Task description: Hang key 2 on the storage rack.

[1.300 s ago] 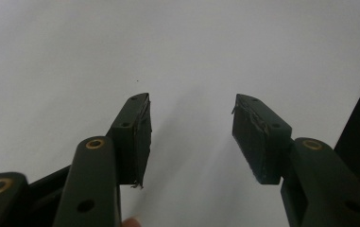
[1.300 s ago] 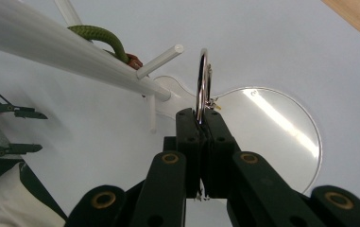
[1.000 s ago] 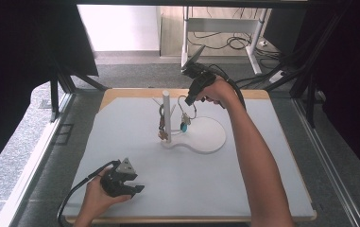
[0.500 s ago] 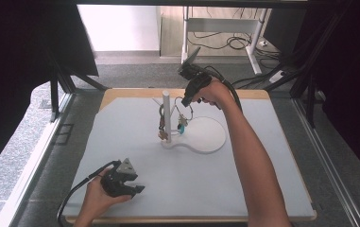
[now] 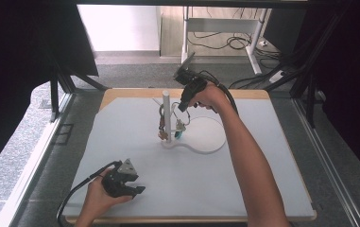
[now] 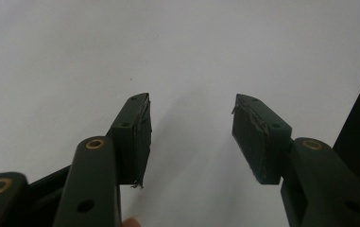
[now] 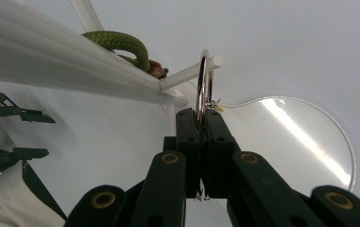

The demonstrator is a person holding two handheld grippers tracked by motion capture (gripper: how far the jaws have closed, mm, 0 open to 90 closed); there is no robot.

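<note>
High view: fixed overhead, faces fwd/down over whole table (image 5: 272, 189). Left gripper view: close, low over bare near-left surface. Right gripper view: close-up at white stand (image 7: 73, 61), far centre; shares stand (image 5: 166, 116) w/ high view.

In the right gripper view the ring (image 7: 202, 82) is caught between closed jaws, so its lower part is hidden behind the pads. Whatever hangs from it, a small yellowish bit just right of the jaws, is too small to tell. The green cord (image 7: 121, 43) passes behind the white post (image 7: 64, 61), and the post runs off the left edge. In the high view the trinkets (image 5: 177, 128) on the stand (image 5: 166, 116) are too small to name. The right gripper (image 5: 183, 101) has its tips hard to make out there against the hand.
</note>
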